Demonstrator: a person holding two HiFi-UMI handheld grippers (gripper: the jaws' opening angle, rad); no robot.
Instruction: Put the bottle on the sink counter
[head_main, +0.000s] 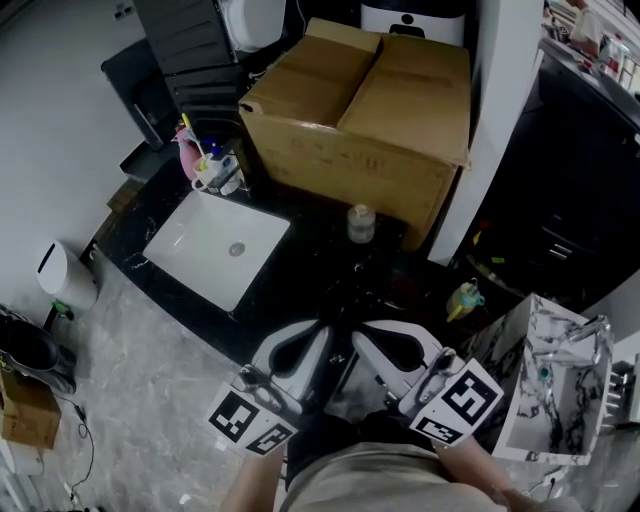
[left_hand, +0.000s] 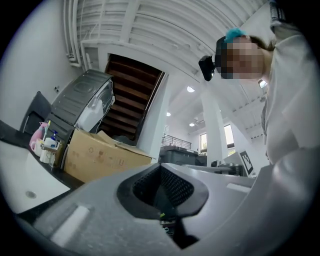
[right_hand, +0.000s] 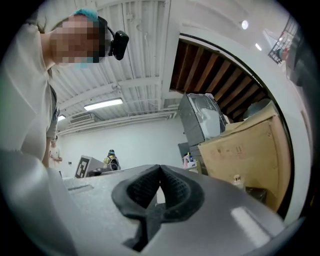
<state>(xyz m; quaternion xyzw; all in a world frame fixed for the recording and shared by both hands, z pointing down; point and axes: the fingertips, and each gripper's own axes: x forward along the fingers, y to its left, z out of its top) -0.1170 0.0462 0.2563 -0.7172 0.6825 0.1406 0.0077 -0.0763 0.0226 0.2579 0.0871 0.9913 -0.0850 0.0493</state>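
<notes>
Left gripper (left_hand: 161, 169): jaws clenched tip to tip, with nothing between the ribbed pads. Right gripper (right_hand: 159, 169): jaws likewise closed and empty. In the head view both are held low and close to the person's body, side by side and tilted upward, touching nothing.

Ahead of both sets of jaws, and well apart from them, lies the dark counter (head_main: 310, 262). The bottle (head_main: 361, 222) stands upright on it, slightly nearer the right jaws' line than the left's. Directly beyond the bottle is a large cardboard box (head_main: 360, 100). To the left of that line the white sink (head_main: 195, 245) is set into the counter, and a cup of brushes (head_main: 205, 165) stands past its far corner.

Handling (judgement): the bottle appears small, with a pale cap on a clear, rounded body. It is probably light and stiff, smooth enough to slip, and easy to topple. A grip across the body just below the cap, squarely between the pads, looks safest. A hold on the cap alone would risk letting it swing.
</notes>
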